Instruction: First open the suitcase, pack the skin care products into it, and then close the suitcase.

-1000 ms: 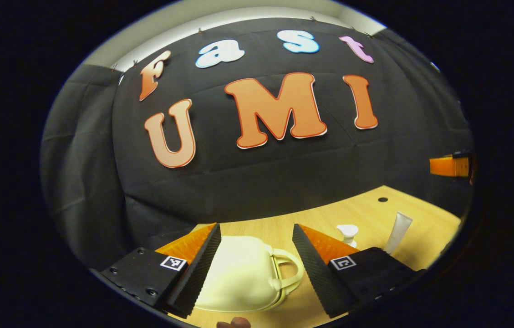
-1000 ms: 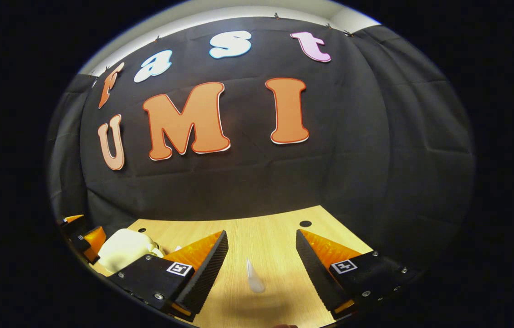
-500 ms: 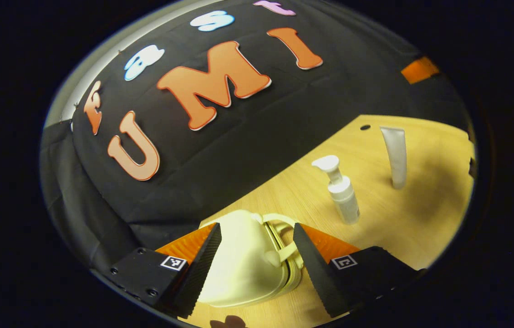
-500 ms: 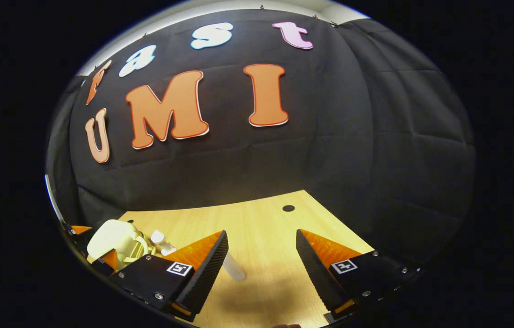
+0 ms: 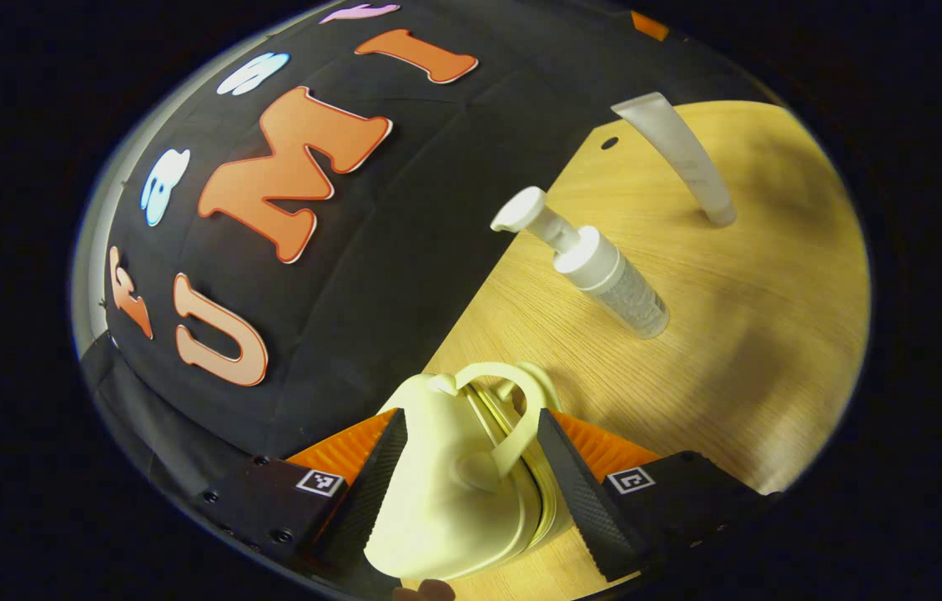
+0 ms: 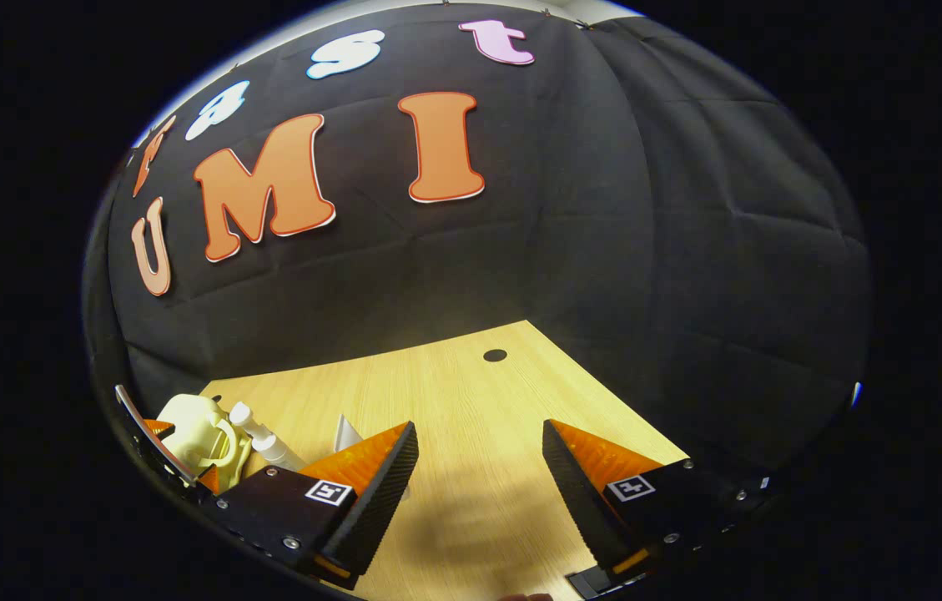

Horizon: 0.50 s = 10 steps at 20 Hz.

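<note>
A small cream suitcase [image 5: 437, 501] with a loop handle [image 5: 521, 409] lies shut on the wooden table [image 5: 754, 334]. My left gripper [image 5: 471, 421] is open and rolled over to one side, its fingers straddling the suitcase by the handle end. Beyond it stand a white pump bottle [image 5: 608, 280] and a white tube [image 5: 679, 159], upright on its cap. My right gripper [image 6: 479, 430] is open over bare table. Far left in the right gripper view are the suitcase [image 6: 191, 421], the pump bottle [image 6: 266, 438] and the tube [image 6: 345, 431], partly hidden behind a finger.
The booth's black cloth wall closes off the table's far side. A small round hole [image 6: 495, 355] sits in the tabletop near the back edge. Bare wood [image 6: 471, 392] stretches ahead of the right gripper.
My left gripper has rolled sideways and come closer, so the suitcase now sits deeper between its fingers. In the right gripper view the tube has slid left behind a finger.
</note>
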Available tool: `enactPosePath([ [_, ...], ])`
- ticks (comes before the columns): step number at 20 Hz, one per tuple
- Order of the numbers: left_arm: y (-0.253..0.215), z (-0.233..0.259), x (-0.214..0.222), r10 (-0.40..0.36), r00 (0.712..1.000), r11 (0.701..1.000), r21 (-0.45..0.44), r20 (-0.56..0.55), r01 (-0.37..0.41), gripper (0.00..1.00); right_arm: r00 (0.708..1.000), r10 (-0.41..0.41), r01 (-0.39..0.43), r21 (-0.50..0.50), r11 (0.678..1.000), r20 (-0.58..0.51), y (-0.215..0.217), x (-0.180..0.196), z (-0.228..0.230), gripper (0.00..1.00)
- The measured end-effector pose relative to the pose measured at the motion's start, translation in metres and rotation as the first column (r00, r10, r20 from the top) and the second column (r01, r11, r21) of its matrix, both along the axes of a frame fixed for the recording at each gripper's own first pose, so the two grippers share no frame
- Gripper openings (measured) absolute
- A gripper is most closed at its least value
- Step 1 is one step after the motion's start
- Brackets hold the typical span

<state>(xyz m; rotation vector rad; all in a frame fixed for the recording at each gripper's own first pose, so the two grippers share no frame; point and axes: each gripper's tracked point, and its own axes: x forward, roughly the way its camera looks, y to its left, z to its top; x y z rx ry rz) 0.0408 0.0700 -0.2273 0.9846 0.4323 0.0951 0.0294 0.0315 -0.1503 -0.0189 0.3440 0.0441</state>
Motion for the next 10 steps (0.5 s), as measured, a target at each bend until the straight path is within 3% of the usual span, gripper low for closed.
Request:
enactPosePath([
  [10, 0.015, -0.031, 0.033, 0.044, 0.995, 0.988, 0.149, -0.088, -0.031, 0.98, 0.997, -0.035, 0.036, 0.023, 0.999, -0.068, -0.023, 0.014, -0.031, 0.96],
])
